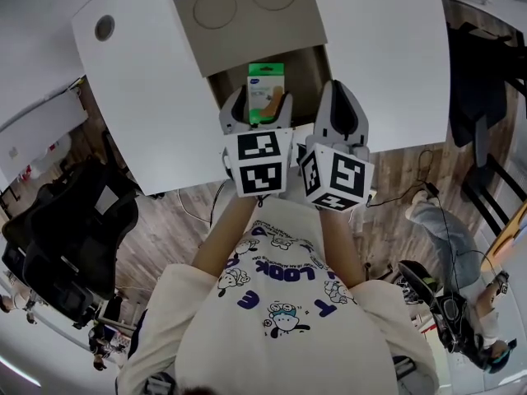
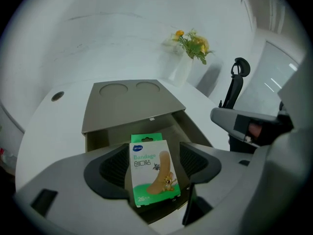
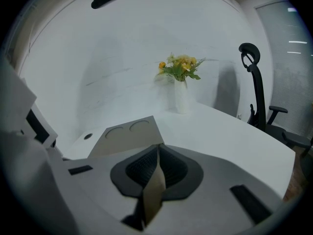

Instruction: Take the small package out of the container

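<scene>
- Left gripper (image 1: 260, 107) (image 2: 154, 156): jaws stand wide apart. The small green bandage package (image 1: 265, 89) (image 2: 152, 173) sits upright between them with its printed face to the left gripper view's camera. The pads (image 2: 115, 165) flank its side edges and no squeeze on it is visible.
- The package is still inside the open lower compartment of the grey-brown box-shaped container (image 1: 247, 19) (image 2: 127, 106) (image 3: 129, 133), at upper centre of the head view.
- The container's flat top has two round embossed circles.
- Right gripper (image 1: 339, 97) (image 3: 157, 153): jaws are closed together on a thin brown cardboard-like panel (image 3: 155, 185), which stands edge-on between the dark ribbed pads. In the head view this gripper is at the right edge of the container's open compartment, just beside the left gripper.
- The container rests on a white table (image 1: 370, 56), near the table's front edge.
- A white vase with yellow flowers (image 2: 188, 58) (image 3: 181, 89) stands on the table beyond the container, against the white wall.
- A black office chair (image 3: 257, 92) (image 2: 237, 82) is at the right of both gripper views.
- The person's white printed T-shirt (image 1: 280, 303) fills the lower centre of the head view.
</scene>
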`<state>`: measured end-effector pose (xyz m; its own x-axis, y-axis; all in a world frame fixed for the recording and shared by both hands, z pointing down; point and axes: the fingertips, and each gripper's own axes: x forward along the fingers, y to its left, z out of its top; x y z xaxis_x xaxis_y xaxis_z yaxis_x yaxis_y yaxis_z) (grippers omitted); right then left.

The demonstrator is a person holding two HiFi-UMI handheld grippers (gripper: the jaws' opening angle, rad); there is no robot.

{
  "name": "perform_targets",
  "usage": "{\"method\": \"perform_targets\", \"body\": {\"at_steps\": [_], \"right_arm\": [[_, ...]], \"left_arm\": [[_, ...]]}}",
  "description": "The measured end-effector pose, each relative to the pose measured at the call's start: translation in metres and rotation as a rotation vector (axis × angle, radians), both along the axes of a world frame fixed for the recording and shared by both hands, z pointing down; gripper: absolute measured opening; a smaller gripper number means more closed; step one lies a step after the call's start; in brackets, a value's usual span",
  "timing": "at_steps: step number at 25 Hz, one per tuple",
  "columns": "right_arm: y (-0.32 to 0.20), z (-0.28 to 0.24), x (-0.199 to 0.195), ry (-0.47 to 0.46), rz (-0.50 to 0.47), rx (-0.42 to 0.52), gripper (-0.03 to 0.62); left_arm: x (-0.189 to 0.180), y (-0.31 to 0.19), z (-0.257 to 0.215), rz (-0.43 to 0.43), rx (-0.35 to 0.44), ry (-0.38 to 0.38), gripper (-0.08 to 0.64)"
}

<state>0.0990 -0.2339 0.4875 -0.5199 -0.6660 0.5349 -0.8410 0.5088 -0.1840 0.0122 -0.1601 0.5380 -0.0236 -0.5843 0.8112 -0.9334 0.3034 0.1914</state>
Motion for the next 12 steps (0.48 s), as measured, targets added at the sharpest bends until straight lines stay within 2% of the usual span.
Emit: {"method": "perform_targets", "body": {"at_steps": [12], "right_arm": [[-0.022,0.014,0.0,-0.004,-0.042,-0.03,0.032]], "left_arm": [[0.002,-0.008,0.034,-0.006,-0.146,0.029,0.327]]}}
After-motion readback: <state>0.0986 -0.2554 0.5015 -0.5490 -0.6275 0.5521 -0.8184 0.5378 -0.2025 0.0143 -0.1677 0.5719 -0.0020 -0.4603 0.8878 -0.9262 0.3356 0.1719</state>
